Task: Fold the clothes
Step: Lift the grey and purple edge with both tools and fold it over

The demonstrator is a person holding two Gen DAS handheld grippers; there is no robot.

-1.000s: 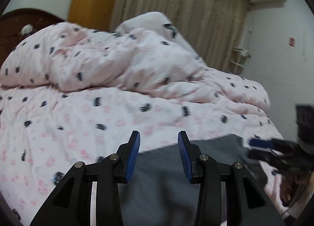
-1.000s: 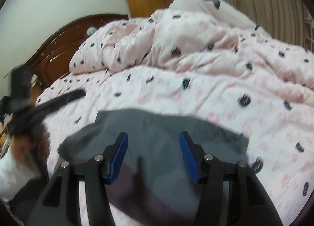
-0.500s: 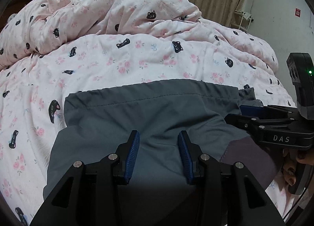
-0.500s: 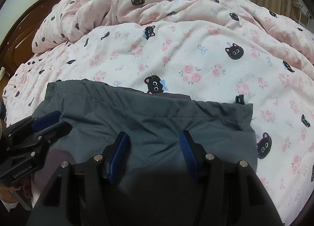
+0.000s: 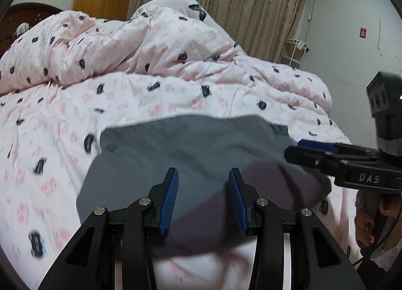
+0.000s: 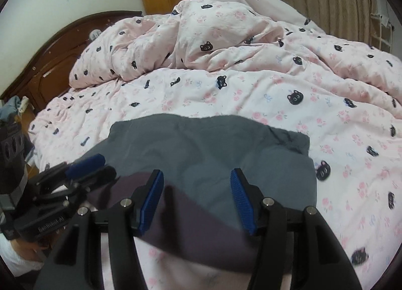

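Grey cloth, one garment (image 6: 208, 154), lies spread on the pink cat-print quilt (image 6: 251, 93) at the near edge of the bed, its far hem straight and a darker purple-grey layer showing at the near side. It looks like a compact rectangle, so it may be part folded or simply laid flat; I can't tell which. Two grippers hover over it: the left gripper (image 5: 203, 199) and the right gripper (image 6: 197, 200), both with jaws apart, holding nothing.
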